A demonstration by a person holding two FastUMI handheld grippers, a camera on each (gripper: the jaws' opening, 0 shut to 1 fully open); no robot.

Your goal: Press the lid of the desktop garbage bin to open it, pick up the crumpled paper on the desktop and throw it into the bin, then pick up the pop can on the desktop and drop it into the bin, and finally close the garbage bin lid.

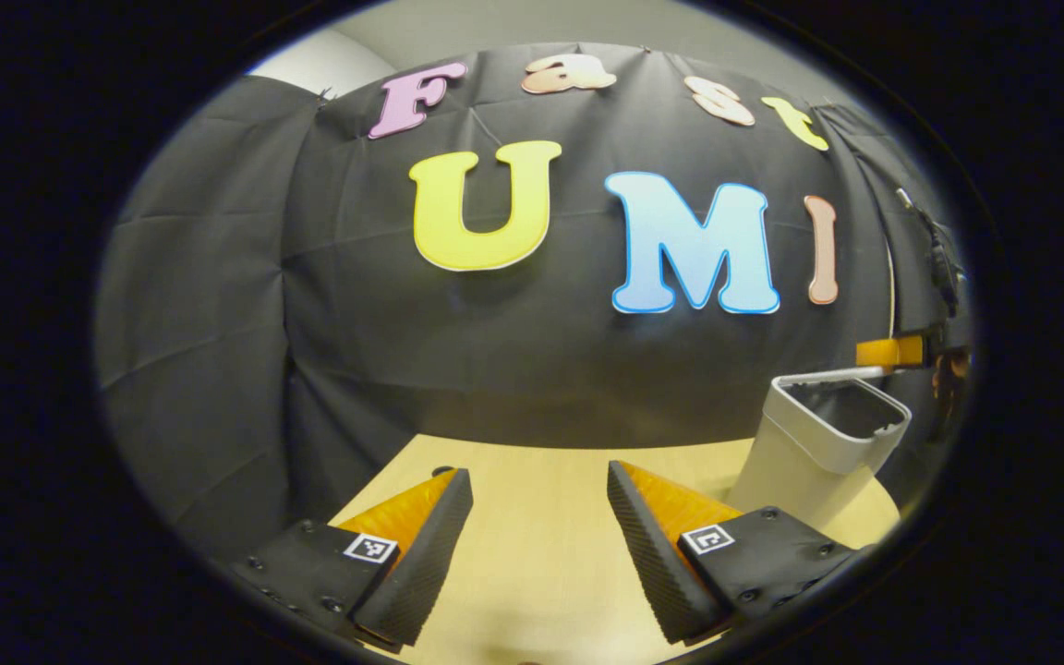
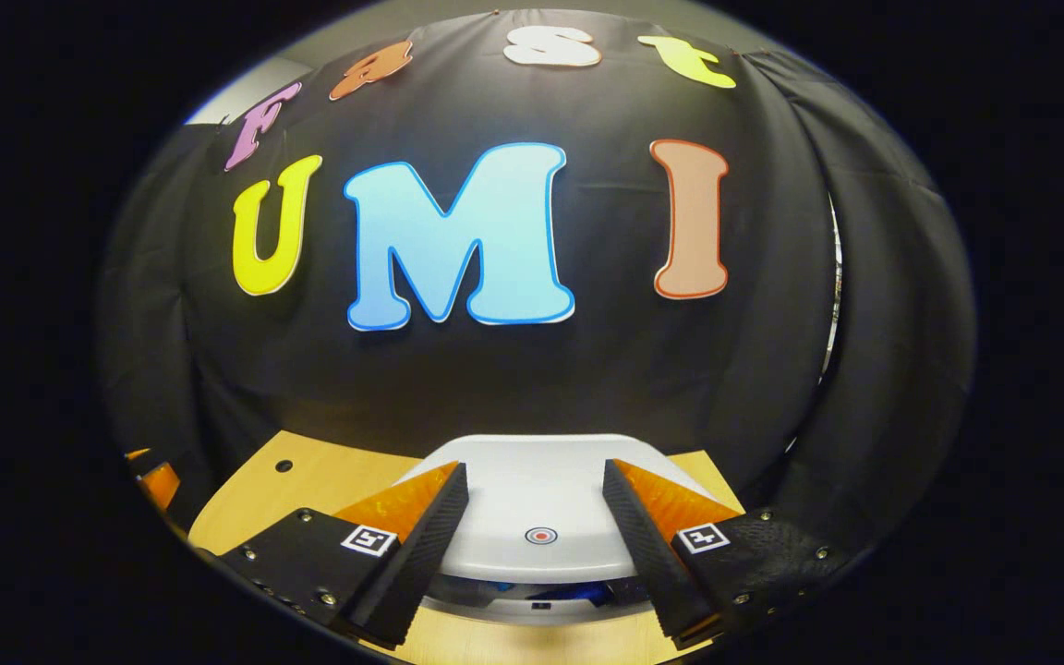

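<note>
The white desktop bin (image 1: 804, 462) stands at the right of the wooden table (image 1: 532, 573), its dark top (image 1: 841, 406) tilted toward me. My left gripper (image 1: 539, 473) is open above bare table, well left of the bin, holding nothing. In the right gripper view, my right gripper (image 2: 535, 467) is open just over the bin's white lid (image 2: 532, 499), which carries a small red round mark (image 2: 540, 535). The lid sits slightly ajar over the rim, and something blue (image 2: 550, 591) shows in the gap. One of the right gripper's fingers (image 1: 888, 352) shows above the bin's far edge.
The black cloth wall closes the table's back and sides close behind the bin. A small dark hole (image 2: 284, 465) marks the tabletop left of the bin. Part of the left gripper (image 2: 155, 482) shows at the left edge of the right gripper view.
</note>
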